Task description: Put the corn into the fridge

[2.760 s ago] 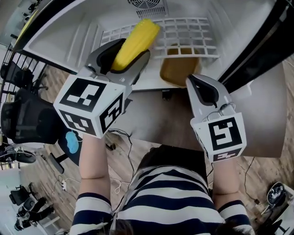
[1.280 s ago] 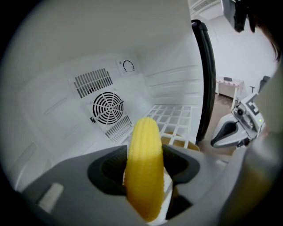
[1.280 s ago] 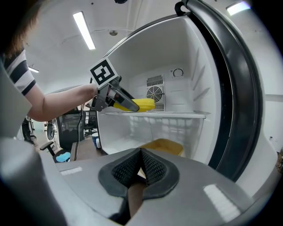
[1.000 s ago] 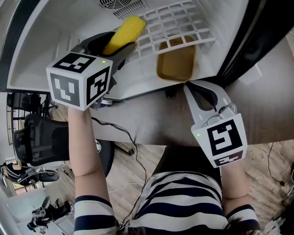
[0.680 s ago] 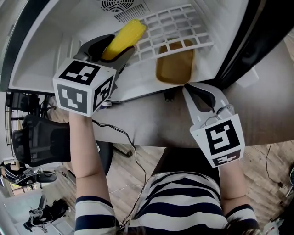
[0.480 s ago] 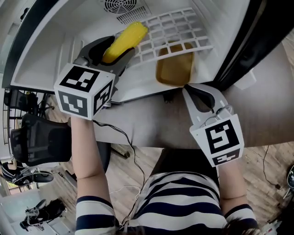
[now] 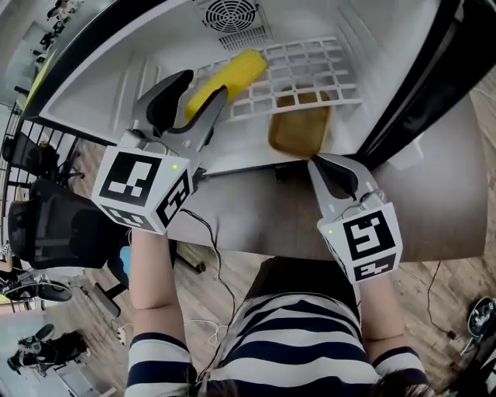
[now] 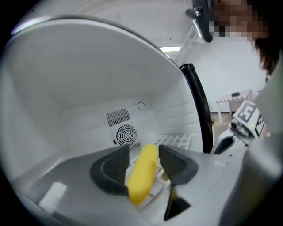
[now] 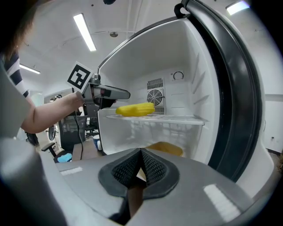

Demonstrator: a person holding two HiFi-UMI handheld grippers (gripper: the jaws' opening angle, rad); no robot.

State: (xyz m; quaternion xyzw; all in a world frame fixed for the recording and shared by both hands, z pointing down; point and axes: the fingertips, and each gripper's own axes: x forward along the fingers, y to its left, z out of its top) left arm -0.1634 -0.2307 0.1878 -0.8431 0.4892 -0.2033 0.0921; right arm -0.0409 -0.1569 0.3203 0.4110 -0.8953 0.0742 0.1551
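Change since earlier: the left tool (image 7: 205, 84) was clamped on the corn (image 7: 229, 76) half a second ago; its jaws now stand wide apart, one on each side of the cob.
Corn position: inside the fridge (image 7: 116, 85), lying on the white wire shelf (image 7: 310, 66) towards its left end, pointing at the back wall.
Left tool state: open, gripping nothing; the corn (image 8: 142, 173) shows between the spread jaws.
Right tool state: the right tool (image 9: 140, 154) has its jaws pressed together and empty, outside the fridge front, as before.
Counts: one corn, one wire shelf, one amber tray (image 7: 298, 132) below the shelf, one round fan grille (image 7: 232, 14), two tools.
Markings: black-and-white square patterns on each marker cube (image 7: 143, 190).
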